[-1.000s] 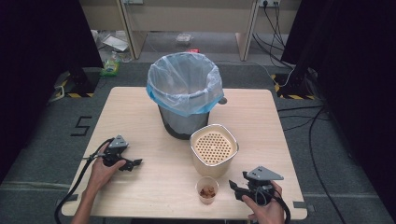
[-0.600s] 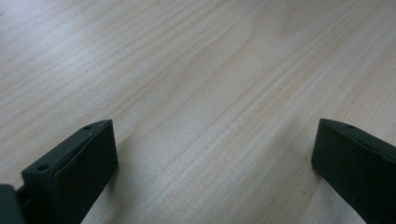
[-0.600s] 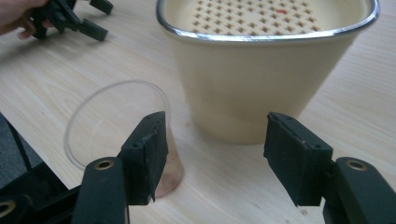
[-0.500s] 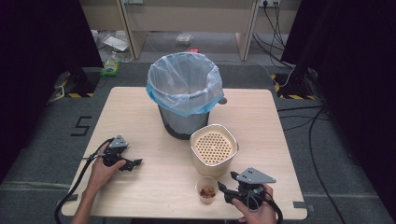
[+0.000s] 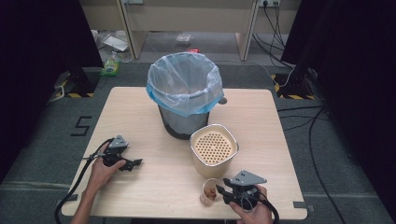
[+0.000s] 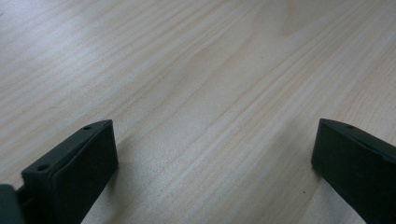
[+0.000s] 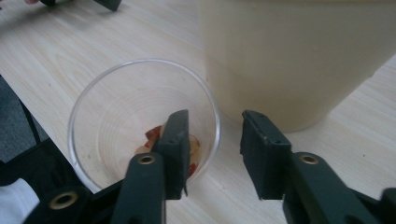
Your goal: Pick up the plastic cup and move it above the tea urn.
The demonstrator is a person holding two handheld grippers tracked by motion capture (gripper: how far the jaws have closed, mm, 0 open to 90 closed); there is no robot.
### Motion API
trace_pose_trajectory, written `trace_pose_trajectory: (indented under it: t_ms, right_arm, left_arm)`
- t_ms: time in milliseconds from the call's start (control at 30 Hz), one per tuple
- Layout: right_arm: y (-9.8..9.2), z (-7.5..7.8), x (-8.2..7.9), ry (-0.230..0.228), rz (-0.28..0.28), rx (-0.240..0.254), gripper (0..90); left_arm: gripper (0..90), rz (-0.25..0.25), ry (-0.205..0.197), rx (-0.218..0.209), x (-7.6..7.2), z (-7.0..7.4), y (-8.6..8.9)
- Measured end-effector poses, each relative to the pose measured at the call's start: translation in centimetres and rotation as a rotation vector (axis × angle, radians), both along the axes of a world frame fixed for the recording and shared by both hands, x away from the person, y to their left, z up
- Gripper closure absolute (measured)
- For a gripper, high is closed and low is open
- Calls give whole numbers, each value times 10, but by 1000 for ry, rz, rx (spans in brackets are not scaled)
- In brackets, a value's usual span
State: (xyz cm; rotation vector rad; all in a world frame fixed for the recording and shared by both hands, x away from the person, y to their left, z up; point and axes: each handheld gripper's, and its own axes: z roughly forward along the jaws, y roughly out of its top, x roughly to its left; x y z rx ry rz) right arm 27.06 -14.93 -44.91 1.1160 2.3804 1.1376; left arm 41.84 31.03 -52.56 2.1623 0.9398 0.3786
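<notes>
A small clear plastic cup (image 5: 208, 192) with reddish-brown scraps at its bottom stands near the table's front edge. My right gripper (image 5: 221, 191) is open and straddles its rim. In the right gripper view one jaw hangs inside the cup (image 7: 102, 121) and the other stands outside, with the cup's wall in the gap of the right gripper (image 7: 215, 140). A beige pot (image 5: 214, 149) with a perforated insert stands just behind the cup. My left gripper (image 5: 135, 163) rests open on the wood at the left, with bare tabletop between the jaws of the left gripper (image 6: 215, 149).
A grey bin (image 5: 184, 93) lined with a pale blue plastic bag stands at the middle of the wooden table (image 5: 261, 121), behind the beige pot (image 7: 289, 60). Cables trail from both grippers off the front edge. Dark floor surrounds the table.
My right gripper has moved left along the front edge to the cup, and its jaws now stand on either side of the rim. The left gripper has not moved.
</notes>
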Motion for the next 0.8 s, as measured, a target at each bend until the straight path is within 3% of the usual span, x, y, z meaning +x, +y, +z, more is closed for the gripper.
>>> trace_pose_trajectory:
  t_ms: [200,300,400,500,567,600,800]
  right_arm:
    - [-2,-10,1,39,30,3,725]
    - [-2,-12,1,36,50,10,798]
    - [-2,-12,0,37,71,22,814]
    - [-6,-8,-1,26,105,55,865]
    - [-8,-6,-2,15,110,46,871]
    - [-13,-2,-3,-8,105,11,872]
    - [-34,5,-1,-42,61,5,872]
  left_arm:
    - [0,-1,0,0,0,0,0]
    - [0,-1,0,1,0,0,0]
    - [0,-2,1,1,0,0,0]
    - [0,-2,0,0,0,0,0]
    - [0,-3,1,1,0,0,0]
    - [0,-3,1,1,0,0,0]
    - [0,-3,1,1,0,0,0]
